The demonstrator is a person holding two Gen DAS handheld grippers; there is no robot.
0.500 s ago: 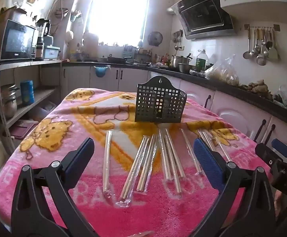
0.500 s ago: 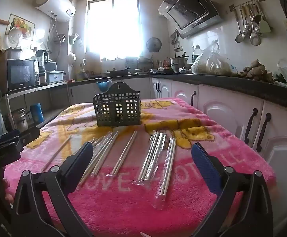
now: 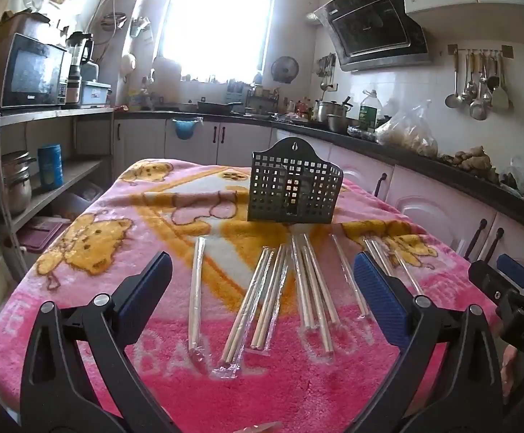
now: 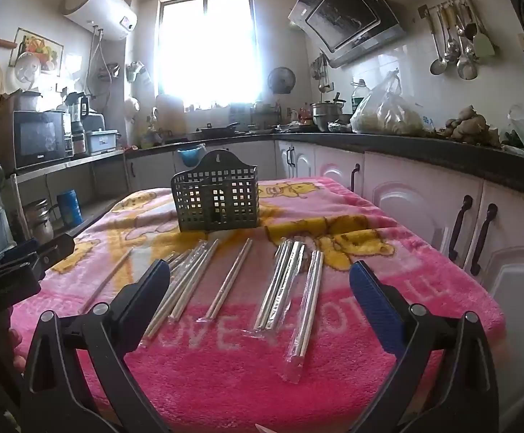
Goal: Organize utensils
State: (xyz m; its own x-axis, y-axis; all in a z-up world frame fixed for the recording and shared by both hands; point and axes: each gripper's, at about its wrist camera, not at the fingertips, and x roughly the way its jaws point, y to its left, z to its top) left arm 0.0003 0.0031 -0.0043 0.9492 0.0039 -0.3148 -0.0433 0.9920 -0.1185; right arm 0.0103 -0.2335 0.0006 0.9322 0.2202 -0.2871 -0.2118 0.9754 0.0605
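Note:
Several pairs of chopsticks in clear plastic sleeves (image 3: pixel 258 299) lie side by side on a pink blanket-covered table (image 3: pixel 298 389); they also show in the right wrist view (image 4: pixel 283 285). A black perforated utensil basket (image 3: pixel 292 191) stands upright behind them, also in the right wrist view (image 4: pixel 216 198). My left gripper (image 3: pixel 262 288) is open and empty above the near chopsticks. My right gripper (image 4: pixel 260 288) is open and empty, hovering over the right-hand chopsticks. The right gripper shows at the left view's right edge (image 3: pixel 507 288).
Kitchen counter and cabinets (image 4: pixel 442 223) run along the right of the table. A shelf with a microwave (image 3: pixel 34 72) stands on the left. The left gripper's body (image 4: pixel 16 270) sits at the left edge of the right wrist view.
Both grippers have shifted very slightly; the chopsticks and basket lie as before. Both grippers stay open.

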